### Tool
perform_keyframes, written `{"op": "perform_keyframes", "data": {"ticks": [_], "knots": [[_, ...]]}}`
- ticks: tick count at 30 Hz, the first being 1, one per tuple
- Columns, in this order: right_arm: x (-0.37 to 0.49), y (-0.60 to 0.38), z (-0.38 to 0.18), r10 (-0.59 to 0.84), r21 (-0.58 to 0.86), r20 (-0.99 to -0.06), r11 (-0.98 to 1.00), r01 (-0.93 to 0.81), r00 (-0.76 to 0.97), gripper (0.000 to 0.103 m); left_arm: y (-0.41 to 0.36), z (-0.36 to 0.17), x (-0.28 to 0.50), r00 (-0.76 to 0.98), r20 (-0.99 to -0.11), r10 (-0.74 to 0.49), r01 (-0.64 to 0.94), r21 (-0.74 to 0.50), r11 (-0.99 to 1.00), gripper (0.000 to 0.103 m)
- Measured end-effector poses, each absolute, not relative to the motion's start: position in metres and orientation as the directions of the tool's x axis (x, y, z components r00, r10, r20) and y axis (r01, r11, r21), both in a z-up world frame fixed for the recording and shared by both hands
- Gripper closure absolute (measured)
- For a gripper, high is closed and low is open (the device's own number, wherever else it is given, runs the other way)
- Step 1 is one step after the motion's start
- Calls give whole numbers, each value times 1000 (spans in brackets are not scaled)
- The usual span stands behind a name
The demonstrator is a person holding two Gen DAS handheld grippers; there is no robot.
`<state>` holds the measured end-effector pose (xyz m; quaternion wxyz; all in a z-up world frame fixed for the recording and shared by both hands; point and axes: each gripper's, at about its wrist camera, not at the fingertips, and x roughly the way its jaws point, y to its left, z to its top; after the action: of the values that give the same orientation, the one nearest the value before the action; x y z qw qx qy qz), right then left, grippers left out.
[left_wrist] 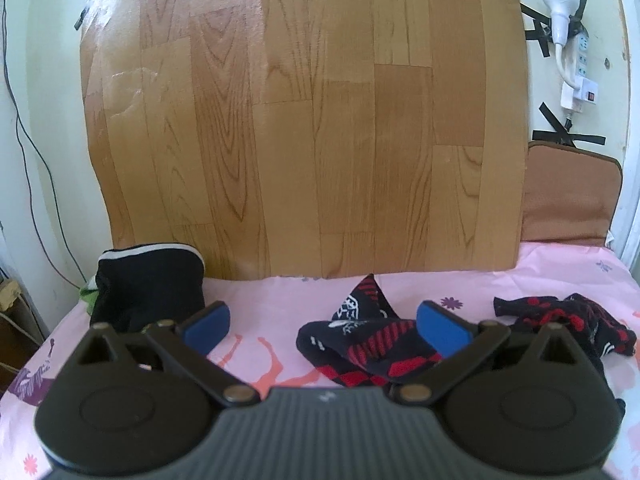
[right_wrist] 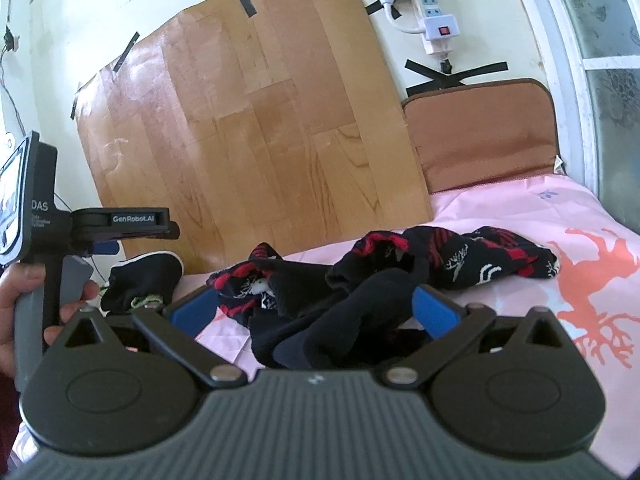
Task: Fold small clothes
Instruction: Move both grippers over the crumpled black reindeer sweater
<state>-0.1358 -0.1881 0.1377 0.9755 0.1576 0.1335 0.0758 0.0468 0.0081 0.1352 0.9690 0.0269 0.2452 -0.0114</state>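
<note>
Black-and-red patterned socks lie on the pink sheet. In the left wrist view one sock (left_wrist: 360,344) lies crumpled by my right fingertip, another (left_wrist: 568,320) farther right. My left gripper (left_wrist: 324,324) is open and empty just above the sheet. In the right wrist view my right gripper (right_wrist: 312,308) is open, and a heap of dark socks (right_wrist: 340,312) lies between its fingers, with a patterned sock (right_wrist: 460,256) behind. The left gripper (right_wrist: 108,220), held in a hand, shows at the left.
A folded black garment with a white trim (left_wrist: 148,284) sits at the back left, also in the right wrist view (right_wrist: 144,280). A wood-pattern board (left_wrist: 304,120) leans on the wall. A brown cushion (left_wrist: 568,196) and a power strip (right_wrist: 432,12) are at the right.
</note>
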Motion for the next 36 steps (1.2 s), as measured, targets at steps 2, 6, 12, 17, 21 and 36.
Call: {"op": "perform_keyframes", "data": {"ticks": [2,6,12,17,21,36], "knots": [[-134,-188,138,194,328,-244,939,-107,950,0,8,134,45,879,-477,-8,38,53,998,0],[-134,-188,138,196,326,-249,939,-108,949,0,7,132,45,877,-480,-8,40,57,998,0],[-133,-186,138,198,307,-258,945,-114,946,0,9,129,46,873,-488,-7,34,48,998,0],[-120,-184,146,208,314,-262,942,-120,943,0,8,124,42,880,-474,-35,54,26,998,0],[-72,-174,166,192,293,-287,950,-105,939,0,0,124,44,872,-489,-37,48,10,999,0],[-123,-231,74,267,332,-377,933,-140,887,43,56,49,32,778,-627,36,-23,29,999,0]]}}
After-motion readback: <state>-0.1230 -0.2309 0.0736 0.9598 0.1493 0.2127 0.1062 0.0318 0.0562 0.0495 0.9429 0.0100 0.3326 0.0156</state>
